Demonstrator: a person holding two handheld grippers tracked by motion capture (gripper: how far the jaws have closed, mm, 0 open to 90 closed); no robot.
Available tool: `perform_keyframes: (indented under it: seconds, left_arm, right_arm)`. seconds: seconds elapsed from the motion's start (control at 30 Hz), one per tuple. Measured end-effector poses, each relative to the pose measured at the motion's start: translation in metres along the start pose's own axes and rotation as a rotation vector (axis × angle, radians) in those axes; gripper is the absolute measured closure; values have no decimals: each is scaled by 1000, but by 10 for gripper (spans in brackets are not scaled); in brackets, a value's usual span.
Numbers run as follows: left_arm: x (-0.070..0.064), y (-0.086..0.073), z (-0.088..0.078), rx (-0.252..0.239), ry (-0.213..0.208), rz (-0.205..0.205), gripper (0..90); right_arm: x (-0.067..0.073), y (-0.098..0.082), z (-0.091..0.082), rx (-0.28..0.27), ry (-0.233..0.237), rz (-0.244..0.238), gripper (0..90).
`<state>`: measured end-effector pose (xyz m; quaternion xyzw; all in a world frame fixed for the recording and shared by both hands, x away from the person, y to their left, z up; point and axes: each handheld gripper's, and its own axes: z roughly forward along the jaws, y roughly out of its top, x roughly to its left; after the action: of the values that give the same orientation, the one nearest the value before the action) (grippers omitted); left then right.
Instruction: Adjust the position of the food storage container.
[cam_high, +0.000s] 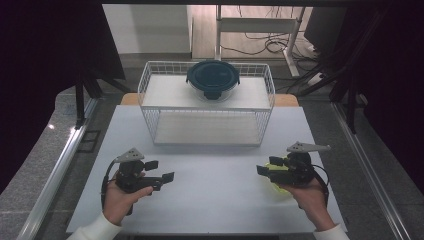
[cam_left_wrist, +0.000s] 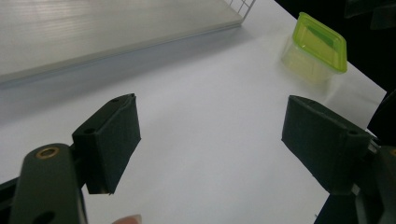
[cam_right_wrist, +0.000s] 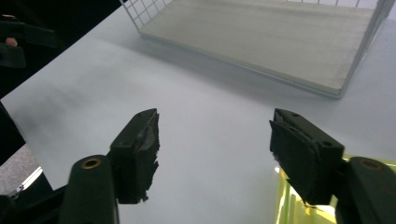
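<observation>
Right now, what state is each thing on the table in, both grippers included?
Round clear container with dark lid: lid on, upright on the top shelf of the rack.
White wire rack: upright on the table, lower shelf bare.
Small clear box with yellow-green lid: lid on, resting on the table under the right gripper.
Left gripper: jaws open, nothing between them.
Right gripper: jaws open, nothing between them.

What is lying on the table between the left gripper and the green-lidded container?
Nothing: in the left gripper view, bare white table runs from the open left gripper to the green-lidded container. The high view agrees.
</observation>
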<state>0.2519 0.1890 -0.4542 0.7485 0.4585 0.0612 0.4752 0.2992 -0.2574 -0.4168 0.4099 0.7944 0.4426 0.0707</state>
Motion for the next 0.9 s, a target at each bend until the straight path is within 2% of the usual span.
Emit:
perform_keyframes:
  seconds: [0.1,0.2,0.3,0.37,0.43,0.57,0.63,0.7,0.9]
  left_arm:
    - [2,-1,2,8,6,-3,185]
    - [5,-1,2,9,15,-9,184]
    - [6,-2,2,9,23,-8,184]
    - [8,-3,3,15,41,4,184]
    - [10,-5,5,21,70,13,185]
    - [13,-8,9,42,71,8,182]
    - [14,-9,11,51,70,12,181]
    - [13,-10,12,59,68,13,180]
    - [9,-11,14,71,62,19,180]
  right_arm:
    - [-5,1,0,15,-28,2,367]
    - [-15,3,-2,28,-53,7,441]
    - [-27,7,-6,55,-103,-10,526]
    - [-39,10,-7,78,-164,-25,581]
    - [-56,13,-11,103,-197,-4,650]
    - [-83,18,-17,97,-274,11,740]
    - [-98,20,-20,112,-324,24,800]
    - [-114,17,-23,130,-346,46,867]
    - [-135,4,-30,184,-417,69,884]
